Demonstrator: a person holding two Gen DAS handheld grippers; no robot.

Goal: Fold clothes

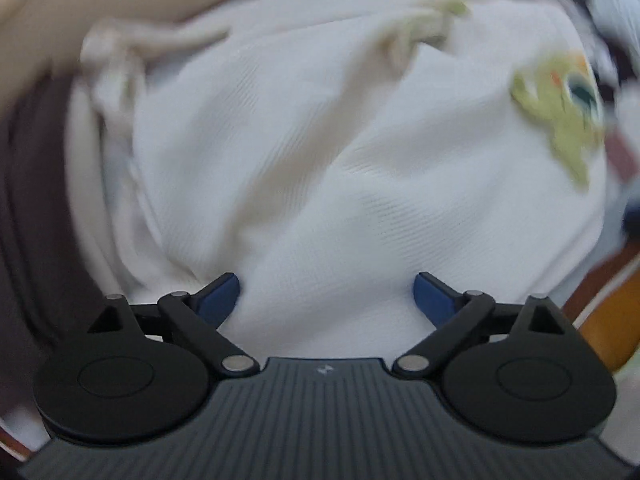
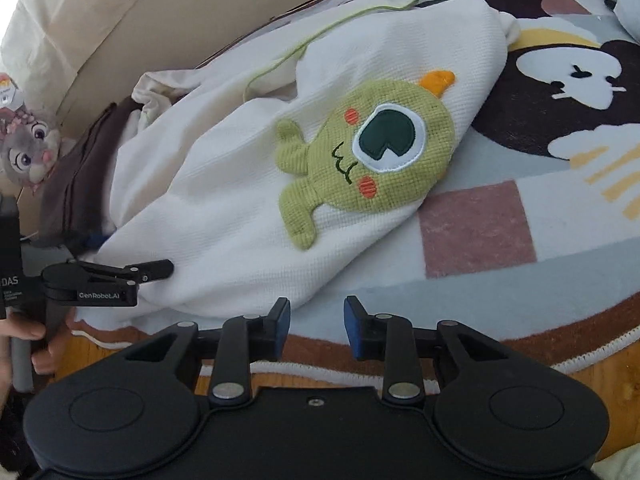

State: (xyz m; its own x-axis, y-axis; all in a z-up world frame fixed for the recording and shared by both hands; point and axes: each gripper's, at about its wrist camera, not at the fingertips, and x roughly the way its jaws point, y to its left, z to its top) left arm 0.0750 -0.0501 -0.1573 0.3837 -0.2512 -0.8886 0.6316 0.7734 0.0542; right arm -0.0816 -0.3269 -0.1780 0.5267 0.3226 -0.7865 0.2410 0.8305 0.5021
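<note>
A white waffle-knit garment (image 2: 224, 208) with a green one-eyed monster patch (image 2: 360, 160) lies bunched on a patterned rug. It fills the blurred left wrist view (image 1: 320, 152), the patch at its right (image 1: 560, 112). My left gripper (image 1: 326, 296) is open, its blue pads wide apart right at the garment's near edge. It also shows in the right wrist view (image 2: 152, 270), at the garment's lower left edge. My right gripper (image 2: 317, 320) is open and empty, just short of the garment's near hem.
The round cartoon rug (image 2: 520, 208) lies on a wooden floor (image 2: 592, 380). A dark brown garment (image 2: 80, 176) lies left of the white one. A grey plush rabbit (image 2: 28, 148) sits at far left against a beige sofa (image 2: 120, 20).
</note>
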